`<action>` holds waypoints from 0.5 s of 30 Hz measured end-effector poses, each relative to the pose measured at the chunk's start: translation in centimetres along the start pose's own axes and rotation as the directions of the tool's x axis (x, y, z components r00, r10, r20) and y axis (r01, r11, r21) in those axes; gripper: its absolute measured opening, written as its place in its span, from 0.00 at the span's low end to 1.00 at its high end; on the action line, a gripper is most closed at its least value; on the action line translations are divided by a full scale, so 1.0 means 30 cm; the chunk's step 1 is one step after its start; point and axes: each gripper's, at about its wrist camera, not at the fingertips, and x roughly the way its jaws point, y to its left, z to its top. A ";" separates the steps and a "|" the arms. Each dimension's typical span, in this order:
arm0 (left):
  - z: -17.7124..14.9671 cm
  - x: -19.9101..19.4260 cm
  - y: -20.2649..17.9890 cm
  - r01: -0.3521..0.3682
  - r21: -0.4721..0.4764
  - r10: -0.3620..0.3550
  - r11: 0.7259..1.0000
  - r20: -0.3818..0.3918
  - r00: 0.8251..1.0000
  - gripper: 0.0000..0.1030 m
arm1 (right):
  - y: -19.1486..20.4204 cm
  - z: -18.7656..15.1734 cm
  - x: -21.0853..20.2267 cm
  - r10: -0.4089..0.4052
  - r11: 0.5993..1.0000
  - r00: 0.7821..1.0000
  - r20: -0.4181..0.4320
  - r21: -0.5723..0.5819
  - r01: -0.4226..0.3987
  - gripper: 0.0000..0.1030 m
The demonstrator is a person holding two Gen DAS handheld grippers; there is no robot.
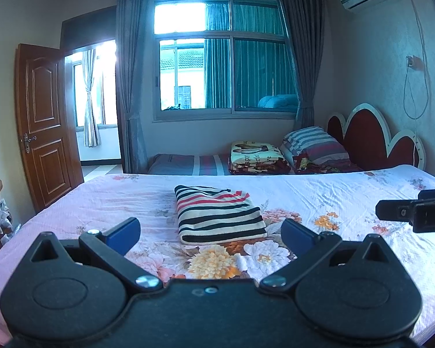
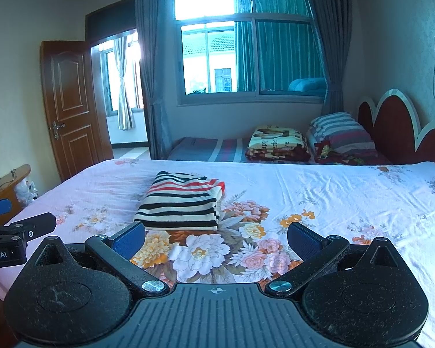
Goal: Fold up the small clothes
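Note:
A small striped garment (image 1: 218,214) in cream, black and red lies folded into a neat rectangle on the floral bed sheet (image 1: 318,200). My left gripper (image 1: 210,236) hovers open just in front of it, blue pads wide apart, nothing between them. In the right wrist view the same folded garment (image 2: 182,201) sits ahead and left of centre. My right gripper (image 2: 216,240) is also open and empty, held back from the cloth over the flower print. Each gripper shows at the edge of the other's view: the right one (image 1: 414,211), the left one (image 2: 11,232).
The bed (image 2: 347,203) fills the foreground. A second bed behind holds a folded blanket (image 1: 256,156), a striped pillow (image 1: 316,142) and a red headboard (image 1: 371,136). A wooden door (image 1: 43,127) stands open at left beside a small wooden stand (image 2: 8,185).

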 end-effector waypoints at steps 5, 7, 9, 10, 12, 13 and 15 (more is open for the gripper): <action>0.005 0.008 0.001 0.007 -0.005 -0.007 1.000 -0.001 1.000 0.99 | -0.004 -0.001 0.002 0.001 1.000 1.000 -0.001 -0.001 -0.001 1.00; 0.007 0.010 0.000 0.018 -0.006 -0.018 1.000 -0.002 1.000 0.99 | -0.006 -0.001 0.004 0.004 1.000 1.000 -0.004 -0.002 -0.004 1.00; 0.006 0.008 0.000 0.018 0.000 -0.018 1.000 0.002 1.000 0.99 | -0.008 -0.001 0.007 0.005 1.000 1.000 -0.006 -0.005 -0.005 1.00; 0.006 0.010 -0.002 0.015 0.005 -0.015 1.000 0.004 1.000 0.99 | -0.008 -0.001 0.008 0.005 1.000 1.000 -0.006 -0.006 -0.006 1.00; 0.006 0.011 -0.005 0.016 0.012 -0.016 1.000 0.005 1.000 0.99 | -0.009 -0.002 0.008 0.008 1.000 1.000 -0.006 -0.007 -0.008 1.00; 0.007 0.013 -0.005 0.016 0.014 -0.016 1.000 0.005 1.000 0.99 | -0.011 -0.001 0.008 0.009 1.000 1.000 -0.005 -0.008 -0.009 1.00; 0.008 0.012 -0.005 0.032 0.018 -0.033 0.999 0.012 0.999 0.99 | -0.014 -0.002 0.010 0.012 1.000 1.000 -0.005 -0.009 -0.012 1.00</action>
